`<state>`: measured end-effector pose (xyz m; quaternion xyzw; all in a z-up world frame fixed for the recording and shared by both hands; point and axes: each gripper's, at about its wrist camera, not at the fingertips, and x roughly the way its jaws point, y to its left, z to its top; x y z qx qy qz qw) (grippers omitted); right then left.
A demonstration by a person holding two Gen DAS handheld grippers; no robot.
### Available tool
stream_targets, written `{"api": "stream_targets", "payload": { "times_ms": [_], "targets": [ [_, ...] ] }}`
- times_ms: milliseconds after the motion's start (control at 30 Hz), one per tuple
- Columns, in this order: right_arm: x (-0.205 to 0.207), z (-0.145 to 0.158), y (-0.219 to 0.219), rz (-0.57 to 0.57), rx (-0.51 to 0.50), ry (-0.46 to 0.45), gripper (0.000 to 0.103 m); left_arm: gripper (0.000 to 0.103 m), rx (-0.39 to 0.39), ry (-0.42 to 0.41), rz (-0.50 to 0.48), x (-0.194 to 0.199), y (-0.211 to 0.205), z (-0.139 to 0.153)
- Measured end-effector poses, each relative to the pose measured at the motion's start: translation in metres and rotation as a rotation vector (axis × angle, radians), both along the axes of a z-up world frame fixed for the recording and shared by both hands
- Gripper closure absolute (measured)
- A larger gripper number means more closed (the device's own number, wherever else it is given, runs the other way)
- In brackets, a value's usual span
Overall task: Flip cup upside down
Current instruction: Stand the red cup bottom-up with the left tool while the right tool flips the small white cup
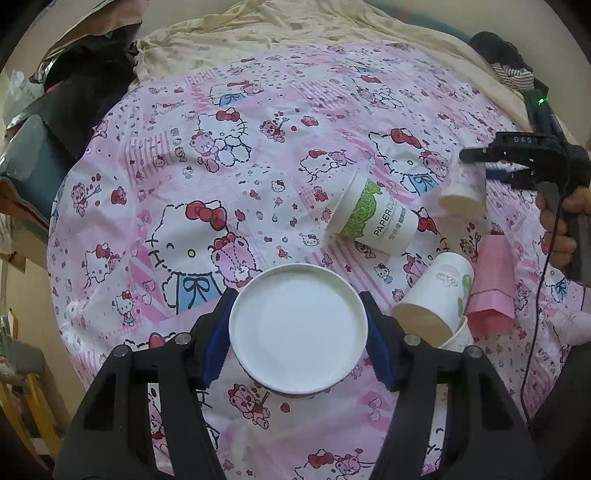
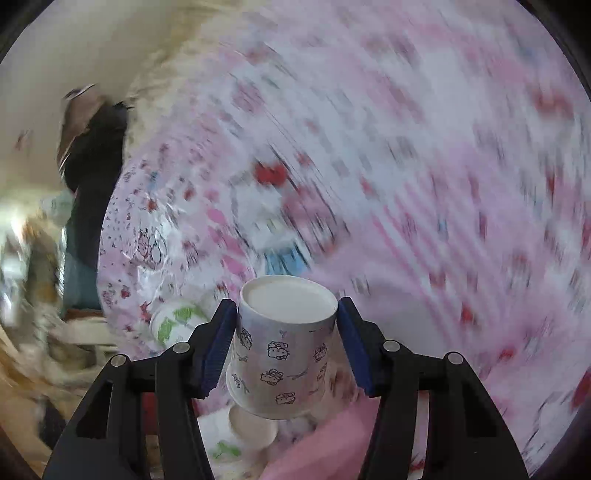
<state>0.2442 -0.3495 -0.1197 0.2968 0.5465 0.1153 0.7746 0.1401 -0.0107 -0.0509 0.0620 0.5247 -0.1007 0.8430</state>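
My left gripper (image 1: 297,328) is shut on a white paper cup (image 1: 297,328), whose flat white base faces the camera, above the Hello Kitty bedsheet (image 1: 207,155). My right gripper (image 2: 286,332) is shut on a Hello Kitty print cup (image 2: 284,354), base toward the camera and mouth pointing down and back. In the left wrist view the right gripper (image 1: 476,166) shows at the right, held by a hand (image 1: 557,229), with its blurred cup (image 1: 463,188) tilted above the bed. The right wrist view is motion-blurred.
A green-leaf "PAPERCUP" cup (image 1: 373,218) lies on its side on the sheet. Another white cup (image 1: 436,295) lies on its side by a pink cup (image 1: 493,284) and a further cup rim (image 1: 458,338). Cream bedding (image 1: 280,33) and dark clothes (image 1: 74,88) lie beyond.
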Motion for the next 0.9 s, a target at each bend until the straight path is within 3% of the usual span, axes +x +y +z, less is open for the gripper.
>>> {"api": "stream_targets", "payload": {
  "times_ms": [100, 300, 533, 667, 900],
  "targets": [
    [0.004, 0.019, 0.015, 0.032, -0.168, -0.157, 0.045, 0.043, -0.007, 0.0, 0.007, -0.001, 0.002, 0.0],
    [-0.002, 0.03, 0.045, 0.082, -0.436, -0.363, 0.045, 0.043, -0.009, -0.003, 0.009, 0.0, 0.002, -0.002],
    [-0.013, 0.018, 0.063, 0.159, -0.558, -0.399, 0.044, 0.042, -0.011, -0.001, 0.019, 0.0, 0.002, -0.002],
    [-0.023, 0.014, 0.064, 0.189, -0.499, -0.336, 0.044, 0.042, -0.004, -0.002, 0.015, -0.002, 0.0, -0.003],
    [-0.044, 0.009, 0.075, 0.272, -0.54, -0.297, 0.043, 0.041, -0.011, 0.01, 0.017, -0.006, -0.001, -0.006]
  ]
}}
